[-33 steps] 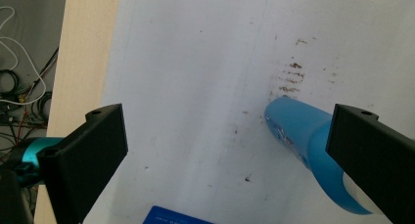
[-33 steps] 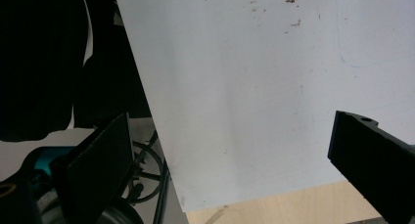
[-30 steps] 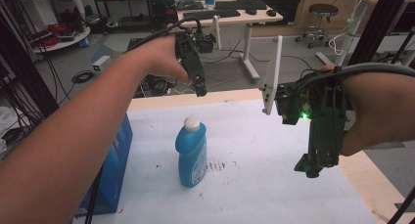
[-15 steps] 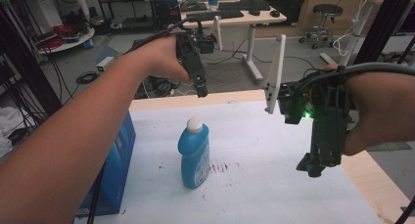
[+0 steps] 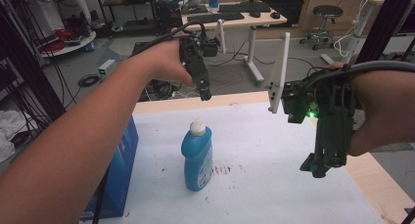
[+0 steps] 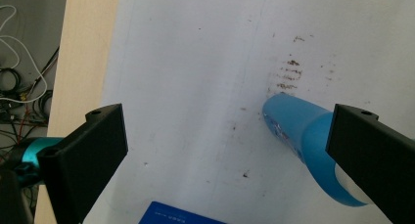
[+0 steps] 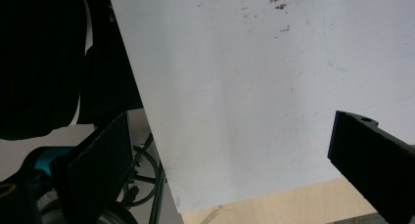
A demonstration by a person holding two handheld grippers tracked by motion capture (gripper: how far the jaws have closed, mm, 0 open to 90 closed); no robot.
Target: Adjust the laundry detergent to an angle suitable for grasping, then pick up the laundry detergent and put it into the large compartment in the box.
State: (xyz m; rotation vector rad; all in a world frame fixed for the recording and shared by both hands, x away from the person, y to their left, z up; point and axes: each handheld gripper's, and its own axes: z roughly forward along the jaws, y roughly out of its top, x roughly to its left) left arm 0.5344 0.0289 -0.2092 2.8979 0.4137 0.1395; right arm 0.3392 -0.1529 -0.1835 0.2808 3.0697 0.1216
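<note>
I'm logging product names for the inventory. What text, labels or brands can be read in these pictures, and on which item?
None can be read.
Blue bottle: a label on its front, print too blurred to read.
Blue box: pale markings on its side, too small to read.
Left tongs and right tongs: no lettering visible.

I see a blue bottle [image 5: 197,158] with a white cap [image 5: 197,126]. Brown specks [image 5: 222,169] mark the white table [image 5: 274,150] below my black grippers.

We see a white surface [image 5: 274,150], stained brown, carrying an upright blue bottle [image 5: 197,155] and a blue box [image 5: 120,175] at its left edge.
</note>
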